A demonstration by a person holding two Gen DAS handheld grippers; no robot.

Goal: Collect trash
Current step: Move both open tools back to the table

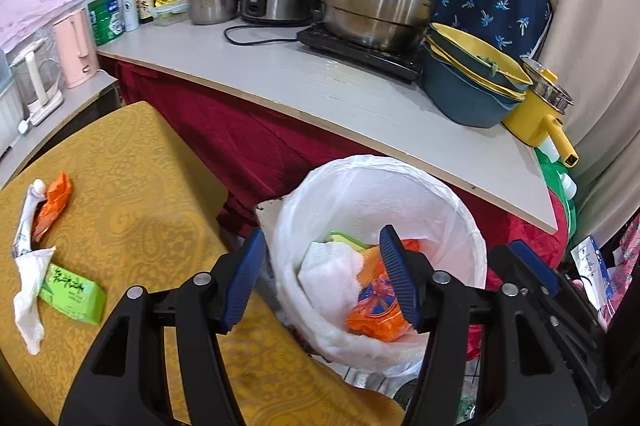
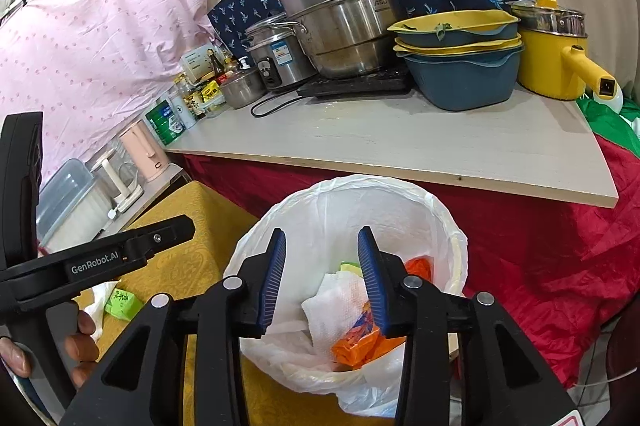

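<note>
A bin lined with a white bag stands beside the yellow-clothed table. It holds a white tissue, an orange wrapper and something green. My left gripper is open and empty above the bin's left rim. My right gripper is open and empty over the bin. On the table lie an orange wrapper, a rolled paper, a white tissue and a green box.
A white counter over a red cloth holds steel pots, a rice cooker, stacked blue-yellow basins and a yellow pot. Bottles and kettles line the left. The left gripper's body and the hand holding it show in the right wrist view.
</note>
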